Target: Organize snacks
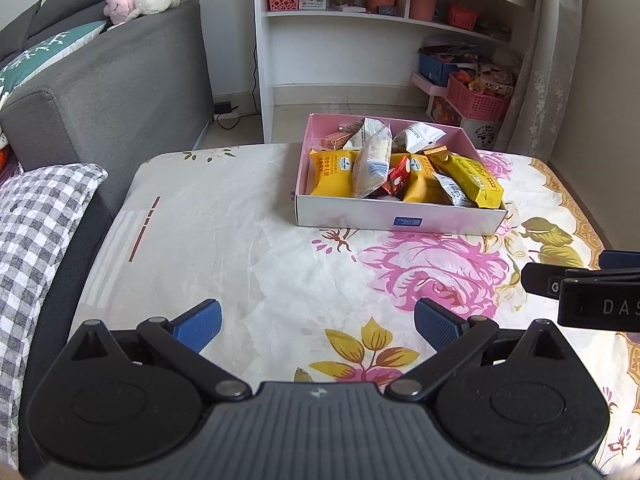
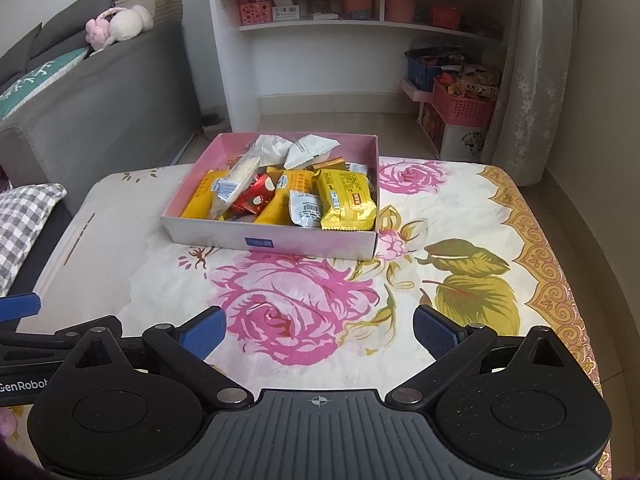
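Observation:
A pink-lined cardboard box point(image 1: 400, 221) stands at the far side of the floral-covered table point(image 1: 248, 240); it also shows in the right wrist view point(image 2: 272, 240). It holds several wrapped snacks: yellow packs point(image 1: 334, 172) point(image 2: 348, 198), a pale cracker pack point(image 1: 374, 160) point(image 2: 236, 184), a red packet point(image 2: 254, 198) and white sachets point(image 2: 308, 148). My left gripper point(image 1: 318, 326) is open and empty, well short of the box. My right gripper point(image 2: 320, 330) is open and empty too, beside the left one.
A grey sofa point(image 1: 100, 92) with a checked cushion point(image 1: 32, 232) borders the table on the left. A white shelf unit point(image 1: 360, 12) and pink baskets point(image 1: 476, 98) stand behind on the floor. A curtain point(image 1: 556, 52) hangs at the right.

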Tool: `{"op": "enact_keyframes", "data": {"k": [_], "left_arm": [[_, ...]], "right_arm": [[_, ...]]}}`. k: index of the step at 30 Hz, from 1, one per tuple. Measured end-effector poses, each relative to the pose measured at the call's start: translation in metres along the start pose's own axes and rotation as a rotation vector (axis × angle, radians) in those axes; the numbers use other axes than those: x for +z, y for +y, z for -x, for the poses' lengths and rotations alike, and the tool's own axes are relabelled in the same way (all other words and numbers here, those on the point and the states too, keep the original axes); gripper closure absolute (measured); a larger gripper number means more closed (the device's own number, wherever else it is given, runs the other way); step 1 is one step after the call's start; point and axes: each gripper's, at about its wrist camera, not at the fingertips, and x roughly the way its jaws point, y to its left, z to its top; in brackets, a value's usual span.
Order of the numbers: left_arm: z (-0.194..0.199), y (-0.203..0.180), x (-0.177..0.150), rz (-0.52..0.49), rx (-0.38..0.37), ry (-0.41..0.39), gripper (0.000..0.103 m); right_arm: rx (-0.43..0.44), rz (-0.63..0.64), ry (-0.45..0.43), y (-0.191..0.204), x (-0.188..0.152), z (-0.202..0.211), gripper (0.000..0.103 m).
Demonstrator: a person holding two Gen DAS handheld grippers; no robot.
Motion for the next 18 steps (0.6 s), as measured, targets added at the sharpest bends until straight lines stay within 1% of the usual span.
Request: {"op": "enact_keyframes", "data": {"k": [18], "left_arm": [[-0.0002,-0.0008,0.0005,-0.005,-0.002,0.001,0.000]], "right_arm": [[-0.001,0.001,0.002,0.0008,-0.0010,-0.0005,0.002]]}}
